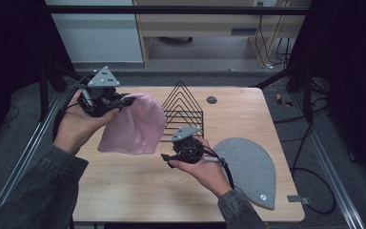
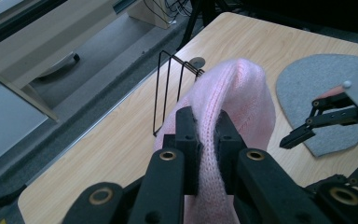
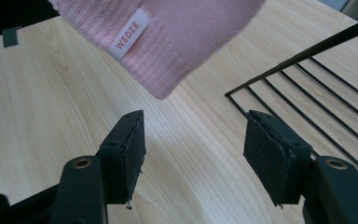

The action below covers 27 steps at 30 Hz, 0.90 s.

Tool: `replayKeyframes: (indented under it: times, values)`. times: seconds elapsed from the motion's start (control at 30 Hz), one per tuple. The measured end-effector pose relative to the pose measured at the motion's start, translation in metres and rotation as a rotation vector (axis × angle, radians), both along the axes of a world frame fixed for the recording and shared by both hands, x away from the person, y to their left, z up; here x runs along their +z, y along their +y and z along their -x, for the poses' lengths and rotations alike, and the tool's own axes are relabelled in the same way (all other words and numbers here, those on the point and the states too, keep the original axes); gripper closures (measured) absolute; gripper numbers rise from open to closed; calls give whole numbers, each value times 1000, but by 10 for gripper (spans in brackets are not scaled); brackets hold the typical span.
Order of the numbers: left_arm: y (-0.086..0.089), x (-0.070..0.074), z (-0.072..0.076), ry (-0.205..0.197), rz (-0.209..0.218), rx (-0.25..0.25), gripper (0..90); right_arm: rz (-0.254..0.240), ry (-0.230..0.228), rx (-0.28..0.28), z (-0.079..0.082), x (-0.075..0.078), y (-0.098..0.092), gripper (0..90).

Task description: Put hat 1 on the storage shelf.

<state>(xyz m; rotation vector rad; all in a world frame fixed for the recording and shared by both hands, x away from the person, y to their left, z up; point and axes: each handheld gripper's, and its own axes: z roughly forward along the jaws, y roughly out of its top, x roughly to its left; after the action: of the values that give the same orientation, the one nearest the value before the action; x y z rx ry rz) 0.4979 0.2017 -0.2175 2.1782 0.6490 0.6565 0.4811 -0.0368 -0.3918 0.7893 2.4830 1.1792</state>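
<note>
A pink knit beanie (image 1: 136, 126) hangs above the wooden table (image 1: 138, 191), lifted at its top by my left gripper (image 1: 124, 102). In the left gripper view the two black jaws (image 2: 207, 123) are shut on a fold of the pink knit (image 2: 242, 93). My right gripper (image 1: 166, 158) hovers just below and right of the beanie's hem, beside the wire rack. In the right gripper view its pads (image 3: 196, 149) stand apart with only bare table between them. The beanie's ribbed cuff (image 3: 177, 42), with a white WEDZE label (image 3: 128, 35), hangs just beyond them.
A black wire rack (image 1: 183, 107) with triangular dividers stands at the table's middle back, close behind the right gripper; its base wires (image 3: 307, 88) lie just right of the right jaw. A grey beanie (image 1: 250, 167) lies flat at the front right. A round grommet (image 1: 211, 99) sits near the far edge.
</note>
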Motion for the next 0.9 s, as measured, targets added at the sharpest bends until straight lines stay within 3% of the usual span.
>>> replayKeyframes:
  times: [0.33,0.6,0.77,0.9]
  values:
    - [-16,6,4,-3,18,-37,834,-33,18,15,-8,2,8,464]
    - [-14,4,1,-1,34,-27,832,-52,1,41,-9,5,7,797]
    - [-6,10,-7,6,67,-10,829,-64,-7,59,-12,21,-5,827]
    - [-3,19,-19,10,124,1,827,-54,-23,64,-16,41,-17,833]
